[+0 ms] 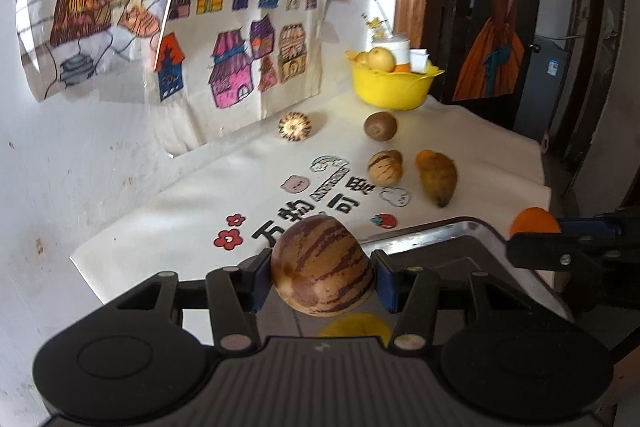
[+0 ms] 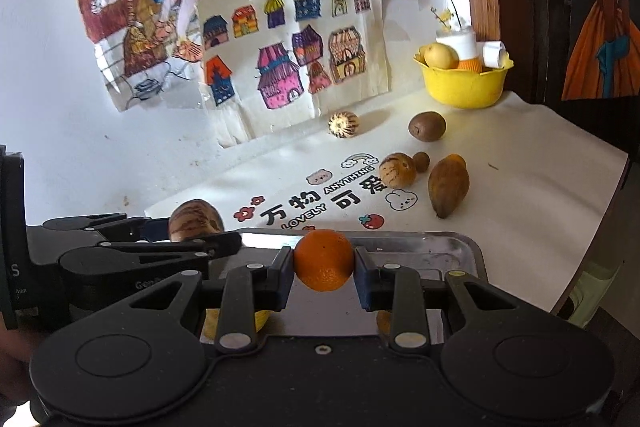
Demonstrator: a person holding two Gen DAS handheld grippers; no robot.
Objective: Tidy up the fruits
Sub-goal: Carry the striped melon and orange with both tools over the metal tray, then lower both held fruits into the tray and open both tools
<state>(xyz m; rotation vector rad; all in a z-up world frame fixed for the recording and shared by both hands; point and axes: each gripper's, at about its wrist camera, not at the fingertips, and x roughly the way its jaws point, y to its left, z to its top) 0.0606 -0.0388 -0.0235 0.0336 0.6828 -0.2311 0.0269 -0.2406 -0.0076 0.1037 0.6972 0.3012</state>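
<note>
The left gripper has its fingers clamped on a striped melon, above the near corner of a metal tray. The right gripper clamps an orange above the same tray. More fruits lie on the cloth behind.

Black plastic left gripper and right gripper, blue-padded fingertips (silver rivets along linkages).

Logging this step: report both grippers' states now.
Left gripper: closed on the striped pepino melon.
Right gripper: closed on the orange.
</note>
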